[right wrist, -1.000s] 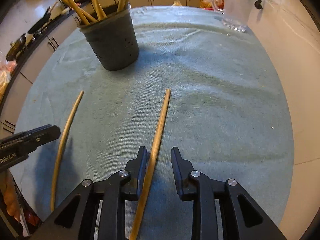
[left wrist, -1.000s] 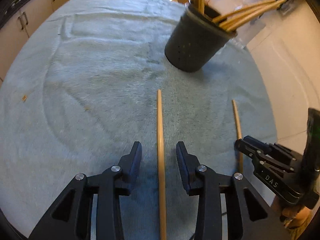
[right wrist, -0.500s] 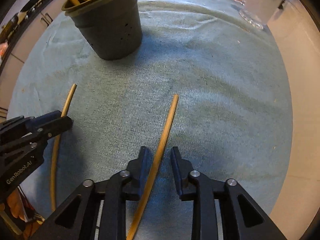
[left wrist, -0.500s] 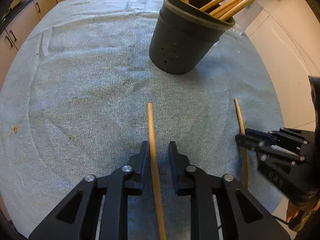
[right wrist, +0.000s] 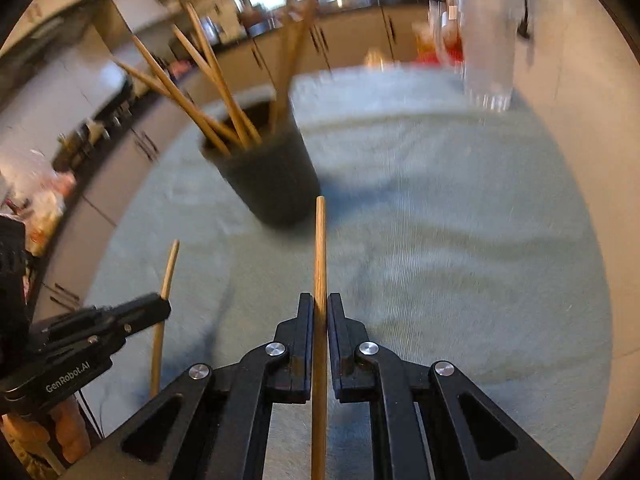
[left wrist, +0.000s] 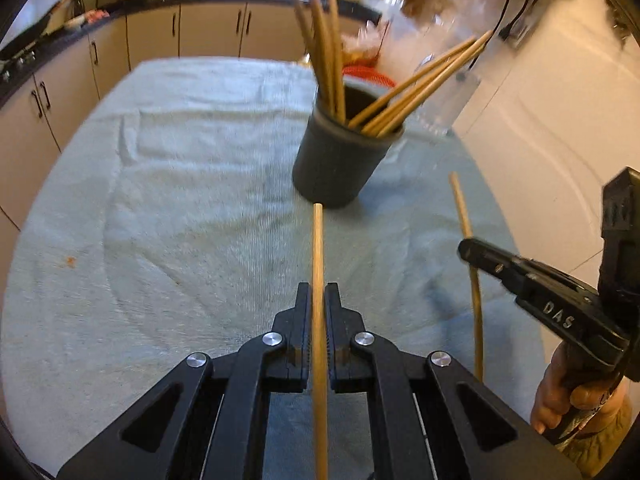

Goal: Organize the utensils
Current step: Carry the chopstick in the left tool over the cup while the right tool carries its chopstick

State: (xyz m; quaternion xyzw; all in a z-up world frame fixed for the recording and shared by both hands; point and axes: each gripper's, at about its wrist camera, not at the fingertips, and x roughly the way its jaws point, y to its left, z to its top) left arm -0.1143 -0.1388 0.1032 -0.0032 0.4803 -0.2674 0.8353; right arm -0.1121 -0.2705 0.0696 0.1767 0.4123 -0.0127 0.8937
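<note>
My left gripper (left wrist: 318, 294) is shut on a wooden chopstick (left wrist: 318, 248) that points forward at the dark grey utensil cup (left wrist: 340, 164). The cup holds several chopsticks (left wrist: 416, 88). My right gripper (right wrist: 320, 304) is shut on a second chopstick (right wrist: 320, 248), its tip near the same cup (right wrist: 268, 180). Both sticks are raised above the pale blue towel (left wrist: 180, 200). The right gripper (left wrist: 472, 250) with its stick (left wrist: 464, 212) shows at the right of the left wrist view. The left gripper (right wrist: 160, 308) with its stick (right wrist: 168, 268) shows at the left of the right wrist view.
A clear glass jug (right wrist: 488, 40) stands at the towel's far right edge. Kitchen cabinets (left wrist: 80, 92) run along the left and back. A white wall (left wrist: 540, 120) is close on the right. A small orange stain (left wrist: 70, 262) marks the towel.
Both grippers closed on their chopsticks and lifted them off the towel, tilting up so the views now look level toward the cup.
</note>
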